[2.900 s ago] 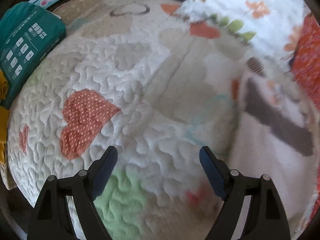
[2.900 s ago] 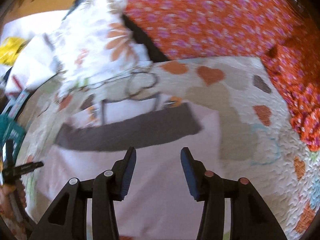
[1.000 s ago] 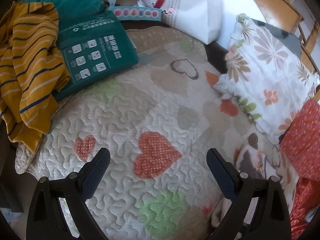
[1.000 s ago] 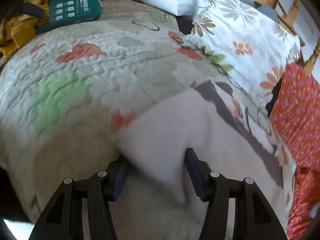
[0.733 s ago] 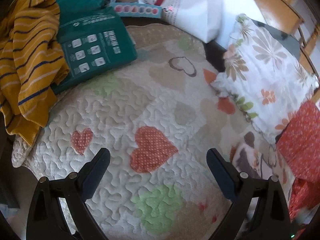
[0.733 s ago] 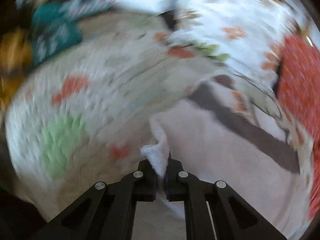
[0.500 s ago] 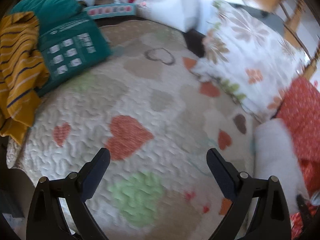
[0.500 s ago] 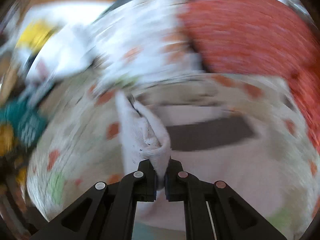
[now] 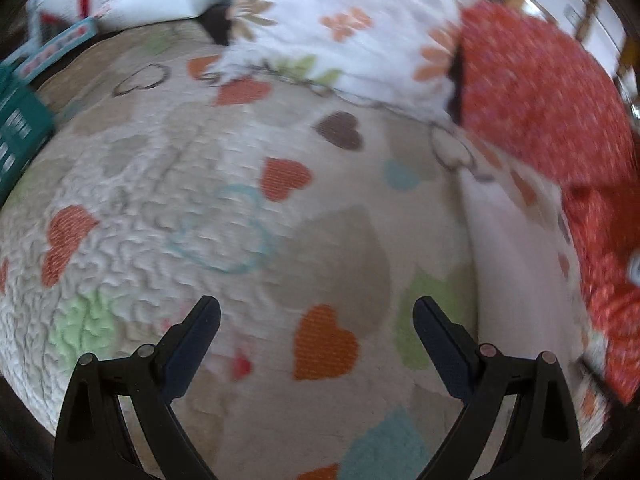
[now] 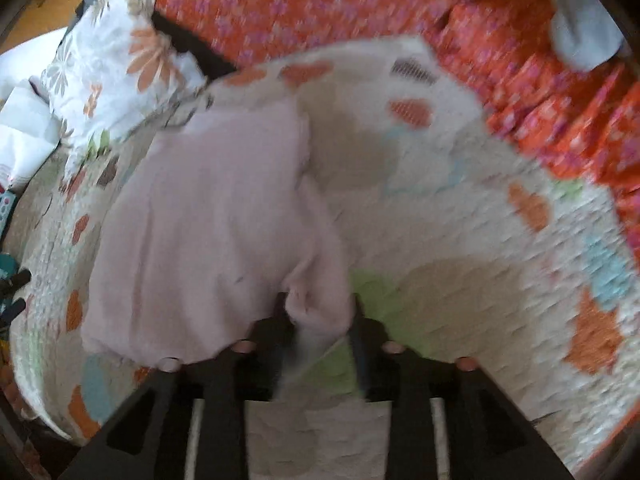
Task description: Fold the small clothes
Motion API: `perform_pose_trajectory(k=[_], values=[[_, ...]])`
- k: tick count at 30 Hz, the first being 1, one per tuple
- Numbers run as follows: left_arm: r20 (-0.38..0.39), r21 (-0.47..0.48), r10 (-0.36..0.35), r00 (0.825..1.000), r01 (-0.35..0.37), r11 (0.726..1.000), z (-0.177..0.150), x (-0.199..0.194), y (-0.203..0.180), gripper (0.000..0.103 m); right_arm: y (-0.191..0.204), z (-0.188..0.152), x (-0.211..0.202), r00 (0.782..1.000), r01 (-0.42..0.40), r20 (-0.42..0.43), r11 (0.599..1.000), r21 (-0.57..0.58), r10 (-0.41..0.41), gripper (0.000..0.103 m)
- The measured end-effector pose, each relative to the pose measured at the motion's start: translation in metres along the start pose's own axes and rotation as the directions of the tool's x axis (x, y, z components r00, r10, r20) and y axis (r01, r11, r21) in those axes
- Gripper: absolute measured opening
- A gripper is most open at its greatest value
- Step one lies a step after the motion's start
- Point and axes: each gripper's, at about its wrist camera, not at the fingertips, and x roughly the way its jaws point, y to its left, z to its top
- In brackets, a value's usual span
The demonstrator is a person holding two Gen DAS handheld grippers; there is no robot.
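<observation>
A small pale pink garment [image 10: 216, 224] lies folded over on the heart-patterned quilt [image 10: 460, 240]. My right gripper [image 10: 318, 320] has its jaws parted, with the near corner of the garment lying loosely between them. The view is blurred. In the left wrist view the same garment [image 9: 516, 264] shows at the right as a pale strip. My left gripper [image 9: 316, 336] is open and empty above the quilt [image 9: 224, 184], left of the garment.
A white floral pillow [image 9: 340, 20] and an orange-red flowered cushion [image 9: 540, 88] line the back. The cushion [image 10: 360, 4] fills the top of the right wrist view. A teal package [image 9: 16, 136] sits at the far left.
My right gripper carried the garment's corner over to the right, folding it, then opened its jaws. My left gripper swung right across the quilt, staying open.
</observation>
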Motion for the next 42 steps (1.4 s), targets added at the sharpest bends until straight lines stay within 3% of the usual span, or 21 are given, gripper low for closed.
perform_pose_trajectory(k=[2,5,9,14,17,18,19,21,24,26,29,31,32,33,34,35,39,40,41,42], values=[[-0.012,0.028,-0.001,1.000,0.002,1.000,-0.002,0.004,-0.009,0.096,-0.004,0.006,-0.020,0.994,0.037,0.099,0.999,0.017,-0.038,0.036],[-0.030,0.035,-0.014,0.999,0.015,0.999,-0.003,0.011,-0.017,0.096,0.014,0.021,-0.032,0.987,-0.022,0.158,0.999,-0.029,0.026,0.036],[-0.035,0.052,-0.010,0.999,0.011,0.999,-0.006,0.015,-0.026,0.096,0.067,0.034,0.003,0.987,-0.153,0.029,0.978,-0.139,0.158,0.036],[-0.053,0.103,-0.016,0.998,0.021,0.994,-0.010,0.024,-0.038,0.096,0.079,0.034,0.064,0.984,-0.153,-0.108,0.982,-0.108,0.141,0.036],[-0.068,0.117,-0.064,0.996,0.071,0.991,-0.010,0.028,-0.046,0.096,0.071,0.040,0.063,0.977,-0.190,-0.103,0.981,-0.046,0.184,0.037],[-0.078,0.116,-0.088,0.993,0.096,0.989,-0.010,0.030,-0.050,0.096,0.069,0.046,0.053,0.977,-0.206,-0.065,0.977,-0.049,0.203,0.045],[-0.099,0.110,-0.131,0.986,0.141,0.984,-0.009,0.033,-0.056,0.096,0.067,0.050,0.045,0.979,-0.205,-0.030,0.977,-0.057,0.203,0.061],[-0.142,0.088,-0.208,0.968,0.222,0.971,-0.009,0.043,-0.067,0.096,0.057,0.060,0.035,0.984,-0.163,0.057,0.984,-0.069,0.167,0.073],[-0.184,0.039,-0.322,0.929,0.334,0.942,-0.010,0.061,-0.084,0.096,0.029,0.072,0.054,0.989,-0.140,0.051,0.990,0.015,0.139,0.073],[-0.195,0.048,-0.349,0.916,0.365,0.930,-0.012,0.072,-0.099,0.096,0.009,0.075,0.072,0.985,-0.174,0.023,0.981,0.084,0.172,0.073],[-0.217,0.008,-0.407,0.887,0.419,0.908,-0.016,0.085,-0.114,0.096,-0.008,0.075,0.097,0.952,-0.297,-0.025,0.942,0.158,0.305,0.074],[-0.219,-0.026,-0.444,0.869,0.449,0.893,-0.016,0.085,-0.118,0.096,-0.005,0.070,0.111,0.914,-0.383,-0.068,0.906,0.181,0.400,0.072],[-0.251,-0.031,-0.488,0.836,0.497,0.867,-0.017,0.087,-0.124,0.087,-0.002,0.067,0.116,0.908,-0.393,-0.080,0.902,0.182,0.412,0.071],[-0.277,-0.041,-0.525,0.805,0.536,0.843,-0.019,0.087,-0.129,0.047,0.003,0.064,0.118,0.914,-0.385,-0.066,0.907,0.171,0.400,0.065],[-0.290,-0.020,-0.504,0.814,0.521,0.853,-0.019,0.084,-0.135,0.040,0.006,0.064,0.118,0.913,-0.388,-0.066,0.906,0.168,0.404,0.049],[-0.274,0.018,-0.468,0.840,0.491,0.871,-0.017,0.077,-0.139,0.038,0.007,0.065,0.119,0.900,-0.410,-0.074,0.892,0.189,0.429,0.041],[-0.236,0.079,-0.419,0.877,0.447,0.891,-0.012,0.054,-0.143,0.034,0.000,0.068,0.103,0.840,-0.516,-0.017,0.808,0.286,0.542,0.036],[-0.229,0.108,-0.373,0.899,0.405,0.908,-0.012,0.051,-0.144,0.040,0.001,0.069,0.099,0.832,-0.530,-0.006,0.799,0.284,0.554,0.036],[-0.228,0.131,-0.330,0.916,0.364,0.922,-0.014,0.053,-0.143,0.043,0.002,0.068,0.097,0.837,-0.524,-0.010,0.807,0.273,0.547,0.036],[-0.230,0.168,-0.270,0.935,0.311,0.935,-0.017,0.058,-0.144,0.052,0.004,0.067,0.098,0.866,-0.475,-0.038,0.843,0.252,0.499,0.041]])
